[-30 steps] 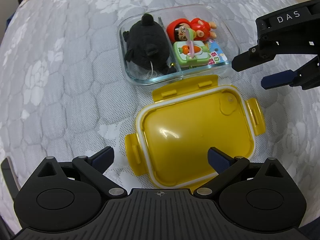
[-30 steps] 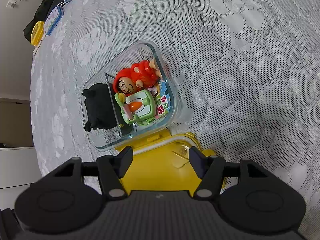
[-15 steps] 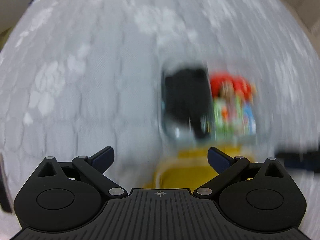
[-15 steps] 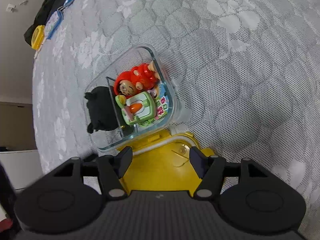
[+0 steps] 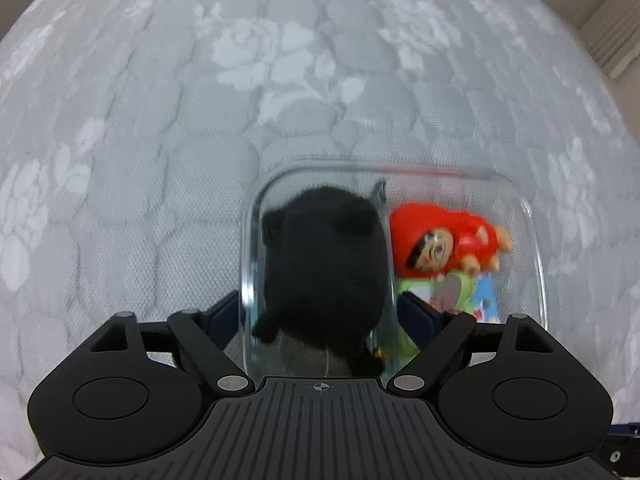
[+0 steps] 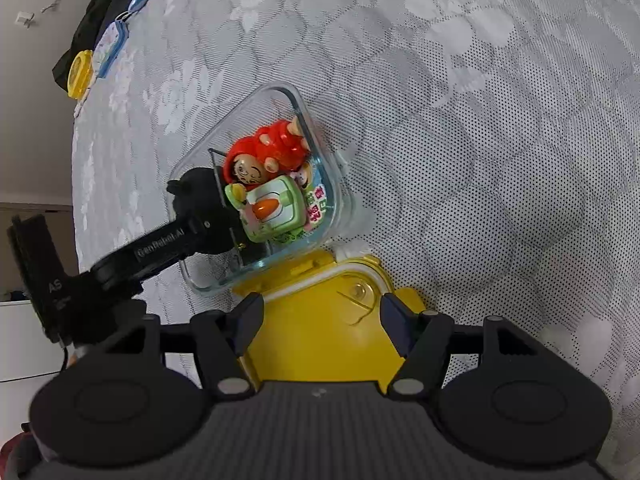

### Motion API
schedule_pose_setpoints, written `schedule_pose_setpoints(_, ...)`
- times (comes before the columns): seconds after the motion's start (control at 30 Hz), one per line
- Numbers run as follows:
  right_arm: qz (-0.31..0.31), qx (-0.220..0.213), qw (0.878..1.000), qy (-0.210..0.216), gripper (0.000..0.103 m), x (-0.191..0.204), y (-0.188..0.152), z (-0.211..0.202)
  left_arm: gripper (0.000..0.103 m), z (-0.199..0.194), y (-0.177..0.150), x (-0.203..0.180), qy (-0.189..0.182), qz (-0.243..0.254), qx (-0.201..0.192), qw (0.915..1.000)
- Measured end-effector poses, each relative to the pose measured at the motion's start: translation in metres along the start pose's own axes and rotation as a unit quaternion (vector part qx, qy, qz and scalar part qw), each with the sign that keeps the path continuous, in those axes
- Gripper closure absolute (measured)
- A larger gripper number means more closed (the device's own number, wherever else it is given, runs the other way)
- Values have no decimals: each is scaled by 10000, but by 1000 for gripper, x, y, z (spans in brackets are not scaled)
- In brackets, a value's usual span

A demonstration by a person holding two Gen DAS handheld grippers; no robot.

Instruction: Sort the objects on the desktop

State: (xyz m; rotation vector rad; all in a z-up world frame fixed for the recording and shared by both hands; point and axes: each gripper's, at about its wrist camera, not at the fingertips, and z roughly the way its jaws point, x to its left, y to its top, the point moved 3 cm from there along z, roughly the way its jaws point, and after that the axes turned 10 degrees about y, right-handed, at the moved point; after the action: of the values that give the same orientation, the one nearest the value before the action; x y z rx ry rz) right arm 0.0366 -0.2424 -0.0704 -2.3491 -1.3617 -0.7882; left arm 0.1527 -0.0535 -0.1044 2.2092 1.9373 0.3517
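Observation:
A clear glass container [image 5: 534, 240] [image 6: 298, 102] lies on the grey quilted surface. Its left compartment holds a black plush toy [image 5: 324, 264] [image 6: 192, 188]. The right compartment holds a red doll [image 5: 448, 240] [image 6: 276, 148] and a green toy [image 6: 276, 208]. My left gripper [image 5: 320, 316] [image 6: 224, 232] points down over the plush compartment with its jaws closing. One finger is outside the left wall, the other just past the divider, both close to the glass. My right gripper [image 6: 322, 320] stands open above the yellow lid [image 6: 332, 320], which lies beside the container.
A yellow item [image 6: 80, 74] and a blue-edged case [image 6: 110, 46] lie on dark cloth at the far left edge of the surface. A cardboard box [image 5: 612, 36] stands beyond the far right edge. White furniture shows below the left edge in the right wrist view.
My left gripper has travelled forward from over the yellow lid to the glass container, sunk around the plush compartment, and narrowed its jaws. It now shows in the right wrist view. The right gripper stayed put.

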Motion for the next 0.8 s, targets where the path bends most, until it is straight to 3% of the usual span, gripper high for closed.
schedule_pose_setpoints(0.2,11,9,10000,10,36,1,-1,0,20,-6,-3,4,-166,-93,-35,9998)
schedule_pose_setpoints(0.23,3,3,10000,20,36,2,-1,0,30,-9,-4,7,-121,-132,-61,9998)
schedule_pose_setpoints(0.27,-8,-13,10000,19,35,4,-1,-1,31,-10,-4,10,-169,-189,-56,9997)
schedule_pose_setpoints(0.57,-63,24,10000,-67,35,9,2,7,44,-26,4,37,-835,-618,-94,9945)
schedule_pose_setpoints(0.67,-91,40,9999,-93,35,10,1,9,40,-32,8,37,-1234,-671,-128,9900)
schedule_pose_setpoints(0.73,-109,61,9999,-110,35,11,0,11,28,-33,8,31,-936,-483,-314,9939)
schedule_pose_setpoints(0.8,-109,79,9998,-128,35,10,-1,12,26,-31,7,26,-871,-397,-339,9948)
